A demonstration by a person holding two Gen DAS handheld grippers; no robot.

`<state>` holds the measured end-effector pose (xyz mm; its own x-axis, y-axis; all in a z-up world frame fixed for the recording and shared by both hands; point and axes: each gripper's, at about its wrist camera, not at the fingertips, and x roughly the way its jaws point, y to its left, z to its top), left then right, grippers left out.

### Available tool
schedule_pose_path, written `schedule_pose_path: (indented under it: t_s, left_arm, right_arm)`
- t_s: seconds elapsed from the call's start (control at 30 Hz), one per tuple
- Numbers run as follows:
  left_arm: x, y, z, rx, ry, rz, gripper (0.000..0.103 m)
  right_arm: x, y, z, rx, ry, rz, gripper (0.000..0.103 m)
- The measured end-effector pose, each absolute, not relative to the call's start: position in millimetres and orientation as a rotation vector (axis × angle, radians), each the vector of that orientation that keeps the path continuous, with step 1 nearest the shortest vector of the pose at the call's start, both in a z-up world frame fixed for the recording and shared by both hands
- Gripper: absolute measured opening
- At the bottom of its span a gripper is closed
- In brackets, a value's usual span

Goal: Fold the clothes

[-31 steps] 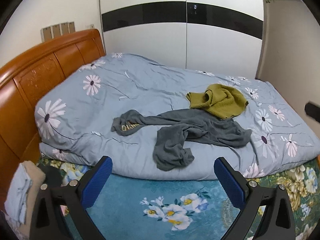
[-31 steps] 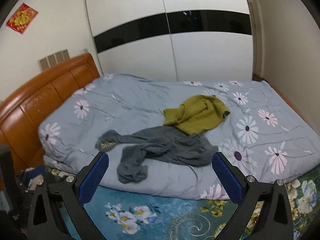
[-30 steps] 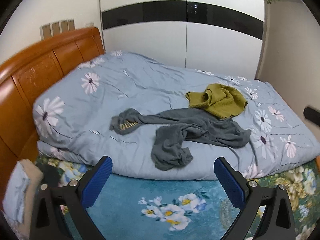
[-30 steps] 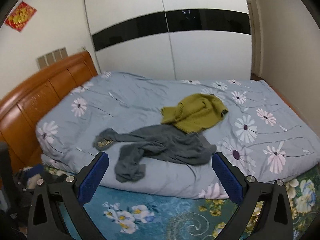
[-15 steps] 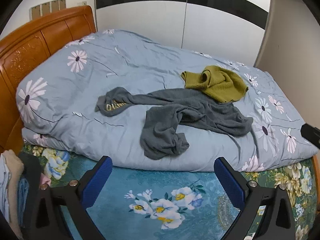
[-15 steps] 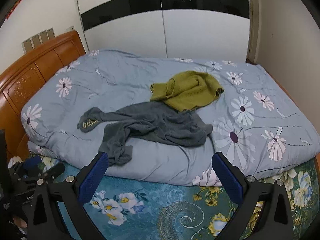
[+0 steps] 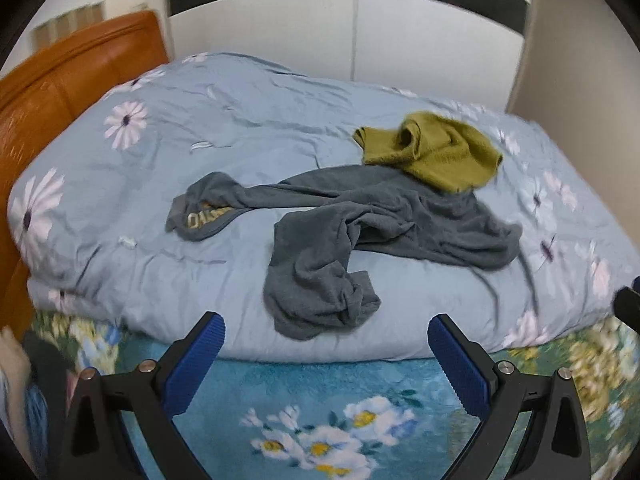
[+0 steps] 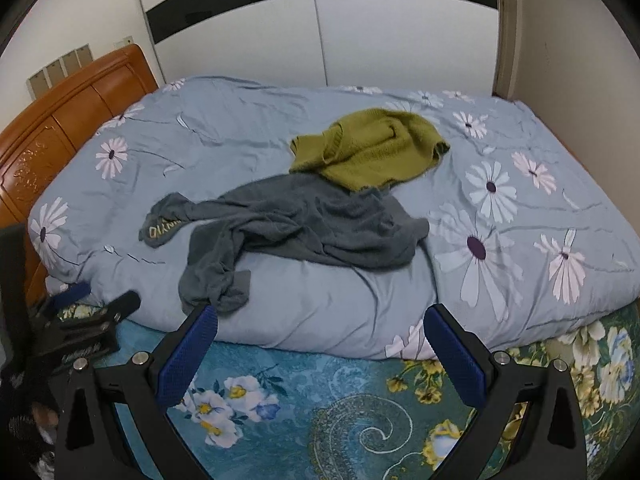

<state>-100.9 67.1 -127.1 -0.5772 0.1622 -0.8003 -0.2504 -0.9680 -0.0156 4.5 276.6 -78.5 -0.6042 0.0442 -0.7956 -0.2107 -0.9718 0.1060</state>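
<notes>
A crumpled grey garment (image 7: 360,224) (image 8: 292,224) with yellow lettering on one end lies across the pale blue flowered duvet (image 7: 240,140) (image 8: 520,208). One bunched end hangs toward the near edge of the bed. An olive-green knitted top (image 7: 436,152) (image 8: 372,148) lies behind it, overlapping its far right part. My left gripper (image 7: 326,328) is open, just short of the grey garment's near end. My right gripper (image 8: 320,322) is open too, low in front of the duvet's edge, holding nothing. The left gripper (image 8: 86,304) also shows at the left of the right wrist view.
An orange wooden headboard (image 7: 60,76) (image 8: 52,136) stands on the left. White wardrobe doors with a black band (image 8: 360,40) close the far side. A teal flowered bedsheet (image 7: 320,420) (image 8: 320,400) lies under the duvet's near edge. Folded cloth sits at the far left (image 7: 12,380).
Both grippers have moved forward and lower toward the bed, so the clothes appear larger and nearer. The left view is now motion-blurred. Both stay open.
</notes>
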Motion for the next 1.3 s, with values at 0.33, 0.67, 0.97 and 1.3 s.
schedule_pose_path:
  t_s: [0.33, 0.67, 0.97, 1.3]
  left_arm:
    - [-209.0, 133.7, -205.0, -1.318, 0.666, 2.448, 0.100]
    - [-280.2, 150.9, -282.5, -1.533, 0.792, 2.424, 0.086]
    - [-301.6, 138.7, -272.2, -1.682, 0.681, 2.465, 0.010]
    - [-229.6, 103.2, -99.3, -1.181, 0.415, 2.739, 0.009]
  right_arm:
    - [48.0, 314.6, -141.9, -1.487, 0.314, 2.498, 0.103]
    - [101.7, 348.7, -184.5, -1.570, 0.467, 2.308, 0.103]
    - [113.1, 352.4, -187.7, -1.594, 0.512, 2.282, 0.103]
    - [113.7, 353.7, -153.4, -1.501, 0.558, 2.357, 0.103]
